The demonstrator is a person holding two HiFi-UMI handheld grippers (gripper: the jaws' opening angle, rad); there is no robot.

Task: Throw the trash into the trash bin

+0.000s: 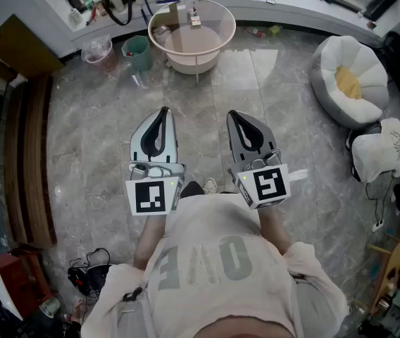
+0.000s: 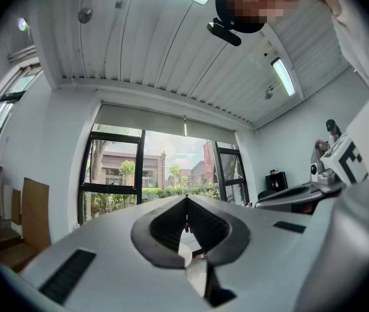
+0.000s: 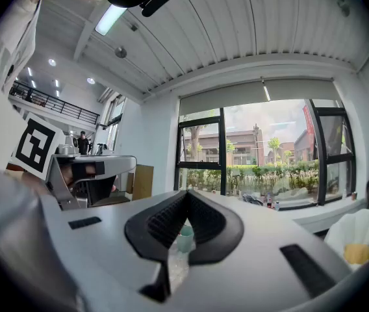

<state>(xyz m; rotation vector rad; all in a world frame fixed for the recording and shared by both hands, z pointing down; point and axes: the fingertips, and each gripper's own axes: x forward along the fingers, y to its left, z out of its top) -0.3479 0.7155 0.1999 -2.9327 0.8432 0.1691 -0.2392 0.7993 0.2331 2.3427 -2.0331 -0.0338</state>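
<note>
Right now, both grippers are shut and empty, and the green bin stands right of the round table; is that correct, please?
Not quite: the head view shows the green bin left of the round table. The left gripper and right gripper are shut and empty.

The pale grey plastic left gripper [image 1: 162, 113] and pale grey plastic right gripper [image 1: 233, 115] have black jaw pads and cubes with black-and-white square markers. Below them is a grey marbled tile floor [image 1: 87, 153]. At upper left is a small teal plastic bin [image 1: 136, 52], at upper centre a cream round table [image 1: 193, 62], and at right a white petal-shaped cushion seat [image 1: 327, 62] with a yellow centre.
</note>
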